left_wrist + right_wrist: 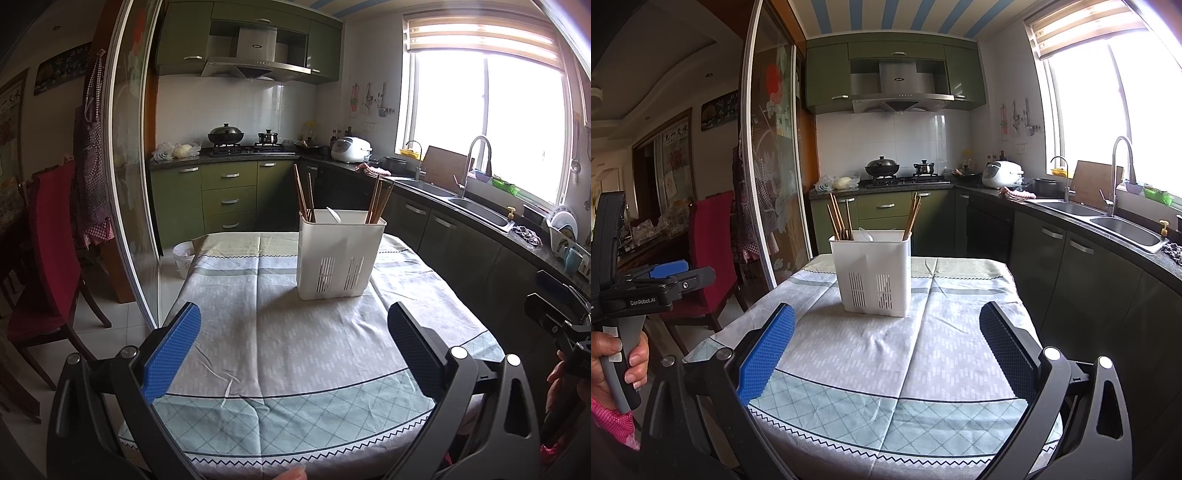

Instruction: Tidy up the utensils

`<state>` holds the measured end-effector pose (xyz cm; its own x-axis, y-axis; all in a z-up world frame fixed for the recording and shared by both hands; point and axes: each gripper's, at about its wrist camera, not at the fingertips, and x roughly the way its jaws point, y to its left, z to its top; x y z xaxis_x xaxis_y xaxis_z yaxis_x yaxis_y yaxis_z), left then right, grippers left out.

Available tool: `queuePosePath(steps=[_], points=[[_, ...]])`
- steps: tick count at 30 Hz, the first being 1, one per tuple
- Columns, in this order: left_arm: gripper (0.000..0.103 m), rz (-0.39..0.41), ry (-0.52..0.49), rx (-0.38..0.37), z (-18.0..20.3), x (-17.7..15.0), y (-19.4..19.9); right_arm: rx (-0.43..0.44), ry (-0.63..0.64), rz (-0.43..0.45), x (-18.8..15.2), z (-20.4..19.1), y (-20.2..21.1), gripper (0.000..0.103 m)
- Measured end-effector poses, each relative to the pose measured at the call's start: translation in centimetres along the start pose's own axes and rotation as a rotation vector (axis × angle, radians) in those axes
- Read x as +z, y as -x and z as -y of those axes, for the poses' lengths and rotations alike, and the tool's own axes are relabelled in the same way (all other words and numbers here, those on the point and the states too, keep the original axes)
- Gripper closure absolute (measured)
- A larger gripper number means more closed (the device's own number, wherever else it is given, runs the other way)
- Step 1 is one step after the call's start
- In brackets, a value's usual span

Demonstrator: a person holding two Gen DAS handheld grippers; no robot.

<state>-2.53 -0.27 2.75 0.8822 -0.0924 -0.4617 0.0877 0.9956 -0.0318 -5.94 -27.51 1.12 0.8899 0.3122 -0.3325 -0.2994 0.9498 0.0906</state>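
A white plastic utensil holder [339, 254] stands on the table's far half; it also shows in the right wrist view [873, 271]. Brown chopsticks stand in its left corner [303, 195] and its right corner [380, 201], and a white spoon [334, 215] shows between them. In the right wrist view the chopsticks stand at left [840, 218] and right [912, 216]. My left gripper [293, 350] is open and empty above the table's near half. My right gripper [886, 347] is open and empty, likewise short of the holder.
The table carries a grey and pale green cloth [288, 354]. A red chair [48, 251] and a sliding glass door [133, 184] stand to the left. A dark counter with sinks [476, 212] runs along the right. A white bin [183, 258] sits on the floor.
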Motion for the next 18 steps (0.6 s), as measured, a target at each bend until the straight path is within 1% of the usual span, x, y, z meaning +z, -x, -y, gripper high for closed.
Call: queuePosePath(steps=[3,7,13,15,18], points=[[0.007,0.010,-0.010,0.018,0.0,0.1,-0.2,0.000,0.001,-0.001,0.0,0.0,0.0,0.005],[0.007,-0.001,-0.005,-0.003,-0.3,0.1,-0.5,0.000,-0.001,-0.001,0.0,0.0,-0.1,0.005],[0.007,-0.022,-0.020,0.069,-0.3,0.0,-1.3,-0.001,-0.013,-0.012,-0.4,0.3,-0.7,0.005],[0.007,-0.026,-0.018,0.073,-0.6,0.0,-1.6,-0.002,-0.017,-0.020,-0.6,0.4,-1.0,0.005],[0.007,-0.056,-0.011,0.067,-1.0,-0.2,-2.7,-0.008,-0.022,-0.037,-0.9,0.7,-1.8,0.005]])
